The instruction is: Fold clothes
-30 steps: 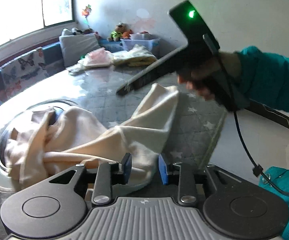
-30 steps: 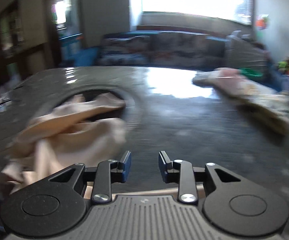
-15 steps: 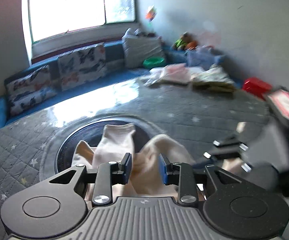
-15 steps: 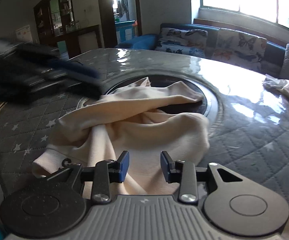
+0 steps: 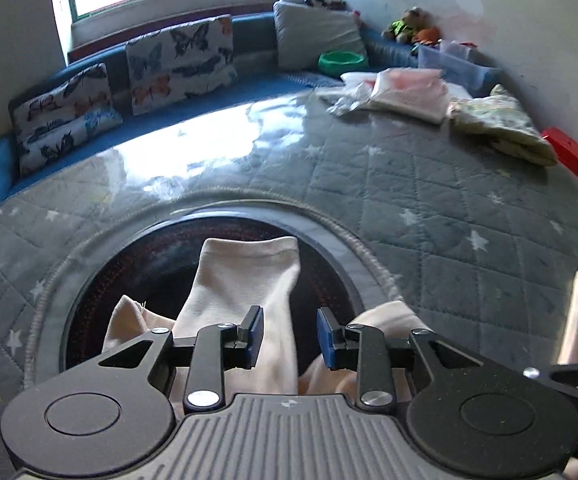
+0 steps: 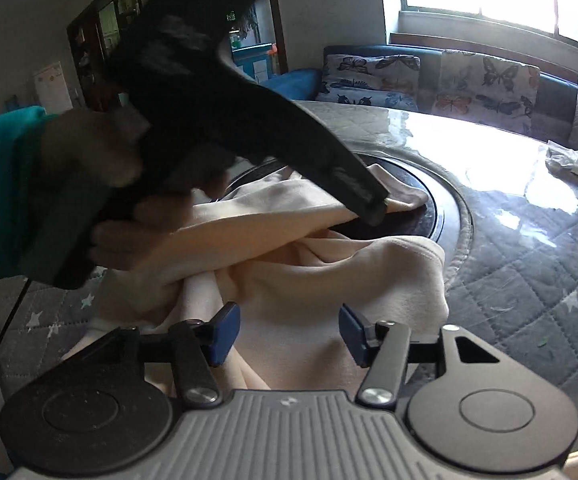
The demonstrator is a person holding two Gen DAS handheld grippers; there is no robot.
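Note:
A cream garment [image 6: 309, 280] lies crumpled on the round table, partly over the dark centre disc [image 5: 161, 264]. One sleeve [image 5: 249, 272] stretches flat across the disc. My left gripper [image 5: 291, 338] hangs just above that sleeve, jaws a little apart, with nothing pressed between the pads. In the right wrist view it [image 6: 373, 210] slants down from a hand with a teal sleeve [image 6: 1, 184], its tip over the far sleeve. My right gripper [image 6: 289, 332] is low over the garment's near folds. Its jaws are opening, with cloth below them and none gripped.
A grey quilted star cloth [image 5: 469, 216] under glossy plastic covers the table. Folded clothes [image 5: 405, 92] and a pale patterned pile [image 5: 501, 128] lie at its far side. Behind are a blue sofa with butterfly cushions [image 5: 181, 60], a green bowl [image 5: 343, 60] and a red box [image 5: 569, 152].
My left gripper has swung across the table and now sits over the sleeve on the dark disc. The right gripper's jaws have widened, and the left gripper now crosses its view.

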